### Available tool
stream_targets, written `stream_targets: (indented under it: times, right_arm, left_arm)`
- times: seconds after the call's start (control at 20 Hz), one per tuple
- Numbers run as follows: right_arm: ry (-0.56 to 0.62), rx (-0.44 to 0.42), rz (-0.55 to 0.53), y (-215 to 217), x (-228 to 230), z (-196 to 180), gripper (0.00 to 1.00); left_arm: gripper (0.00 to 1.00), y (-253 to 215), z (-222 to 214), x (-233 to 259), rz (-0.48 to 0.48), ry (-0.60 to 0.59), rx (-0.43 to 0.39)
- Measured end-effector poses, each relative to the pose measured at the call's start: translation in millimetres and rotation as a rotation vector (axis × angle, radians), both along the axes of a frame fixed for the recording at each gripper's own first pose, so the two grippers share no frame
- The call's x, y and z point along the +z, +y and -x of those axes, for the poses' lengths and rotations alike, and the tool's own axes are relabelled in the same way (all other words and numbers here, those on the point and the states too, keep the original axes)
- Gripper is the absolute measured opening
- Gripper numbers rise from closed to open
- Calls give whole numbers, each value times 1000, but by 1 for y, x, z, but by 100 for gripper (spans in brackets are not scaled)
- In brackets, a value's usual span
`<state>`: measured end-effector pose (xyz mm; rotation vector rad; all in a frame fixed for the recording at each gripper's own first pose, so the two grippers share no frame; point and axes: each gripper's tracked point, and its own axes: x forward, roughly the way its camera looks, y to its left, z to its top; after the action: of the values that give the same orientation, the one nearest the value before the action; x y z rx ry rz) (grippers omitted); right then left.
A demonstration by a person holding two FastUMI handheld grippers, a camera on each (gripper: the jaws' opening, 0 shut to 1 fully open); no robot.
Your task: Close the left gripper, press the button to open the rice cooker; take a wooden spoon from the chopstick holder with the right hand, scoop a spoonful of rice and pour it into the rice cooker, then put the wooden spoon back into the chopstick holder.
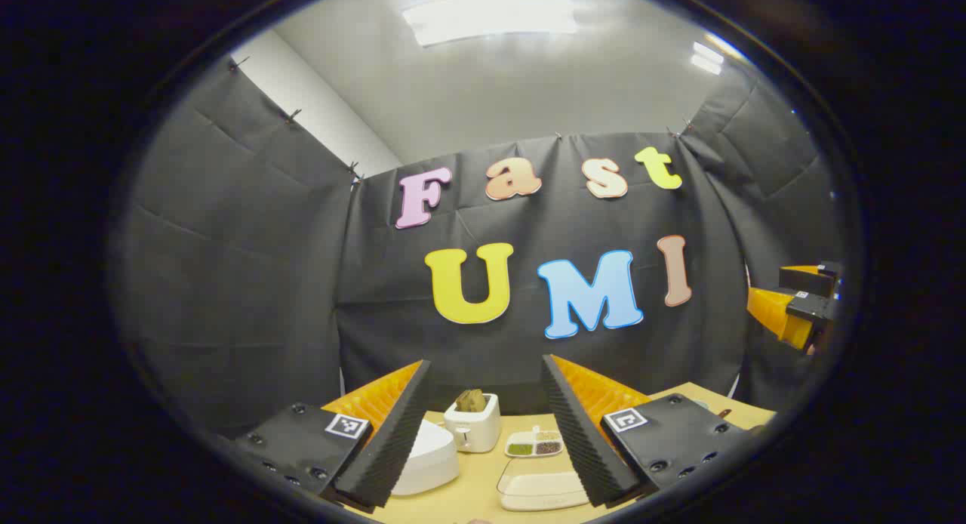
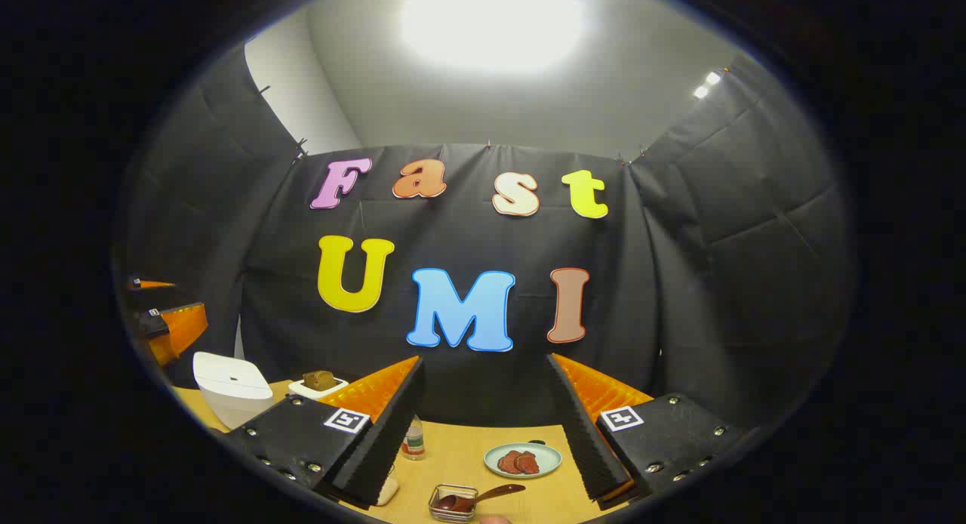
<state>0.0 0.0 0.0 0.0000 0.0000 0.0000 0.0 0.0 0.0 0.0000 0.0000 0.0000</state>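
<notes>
Currently your left gripper [image 1: 483, 433] and right gripper [image 2: 487, 433] both hang above the table [image 2: 453, 456], jaws spread, holding nothing. Your rice cooker [image 1: 426, 460] sits lid-down at the left; the wooden spoon [image 2: 483, 496] rests in a small container [image 2: 453, 505].

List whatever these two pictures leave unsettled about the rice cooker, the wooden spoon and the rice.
- Rice cooker: in the left gripper view, the left gripper's own finger covers its left part; the button is not visible.
- Wooden spoon: in the right gripper view, its bowl lies in a small glass dish cut by the bottom edge.
- Rice: the clear tray is too blurred to tell its contents.
</notes>
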Motion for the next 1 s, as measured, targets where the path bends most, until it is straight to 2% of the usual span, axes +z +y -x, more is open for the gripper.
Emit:
stream_targets:
  times: [0.2, 0.3, 0.55, 0.6, 0.65, 1.0]
  right_arm:
    - [21, 20, 2, 7, -8, 2, 95]
    - [25, 22, -21, 10, -8, 2, 95]
    - [52, 17, -42, 8, -14, -3, 96]
    - [58, 13, -43, 7, -14, -4, 95]
    - [56, 11, -44, 5, -13, -5, 96]
    - [61, 14, -34, 6, -18, -5, 95]
  left_arm:
    - [98, 0, 2, -1, 2, 12, 7]
    - [95, 0, 3, -1, 10, 19, 9]
    - [98, 3, 5, 2, 7, 23, 25]
    - [95, 4, 6, 1, 10, 23, 30]
    - [98, 5, 7, 4, 14, 19, 33]
    - [95, 11, 9, 5, 20, 21, 60]
